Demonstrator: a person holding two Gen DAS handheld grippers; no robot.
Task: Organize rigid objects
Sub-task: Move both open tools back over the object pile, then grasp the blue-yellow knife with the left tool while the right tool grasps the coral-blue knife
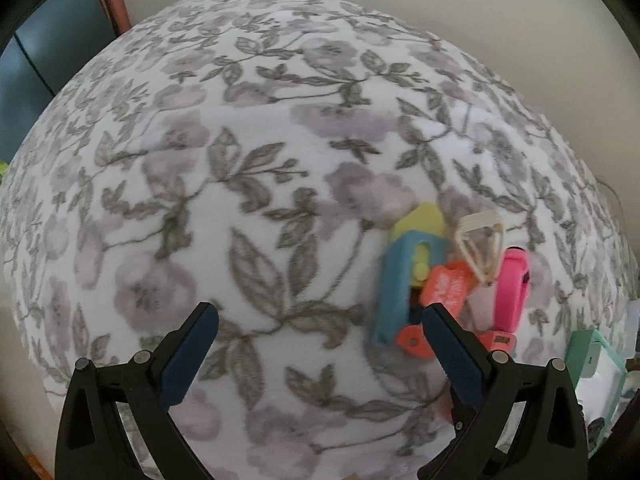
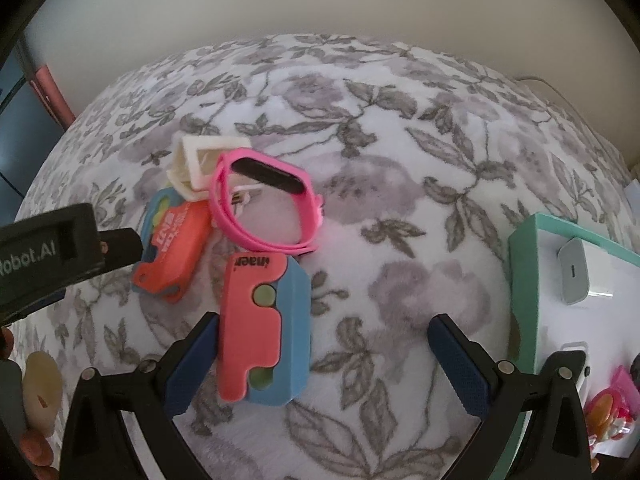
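Showing mint tray (image 2: 524, 280) holding white chargers (image 2: 580, 276) at right; toy cluster (image 2: 264, 320) lying on floral blanket (image 2: 400, 200); left gripper (image 1: 320, 320) and right gripper (image 2: 322, 330) jaws wide apart, empty.

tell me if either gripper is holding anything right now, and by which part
Nothing is held. The left gripper and right gripper are both open above the floral blanket.

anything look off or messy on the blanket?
Yes: the small items sit in a loose heap. The pink wristband leans on the cream frame, and one coral-blue toy lies askew.
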